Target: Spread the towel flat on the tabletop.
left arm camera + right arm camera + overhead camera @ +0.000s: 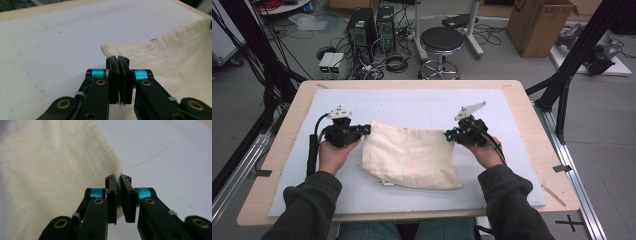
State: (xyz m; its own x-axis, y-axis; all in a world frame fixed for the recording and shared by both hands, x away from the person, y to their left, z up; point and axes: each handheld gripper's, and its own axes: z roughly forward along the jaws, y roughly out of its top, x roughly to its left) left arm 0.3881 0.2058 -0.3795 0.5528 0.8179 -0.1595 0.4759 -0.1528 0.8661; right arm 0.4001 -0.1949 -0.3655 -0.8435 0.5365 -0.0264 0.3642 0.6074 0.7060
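Hand-held grippers on cloth, crosswise.

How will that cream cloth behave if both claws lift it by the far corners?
Likely floppy: the cream cloth lies in soft folds and its pinched corner already curls beside the left claw. Probably light, since thin edges sit between the jaws of the right claw. The crinkled weave should grip rather than slip, and the middle may sag.

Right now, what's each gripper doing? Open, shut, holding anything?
Left gripper: shut on the far left corner of the cloth.
Right gripper: shut on the cloth's far right corner.
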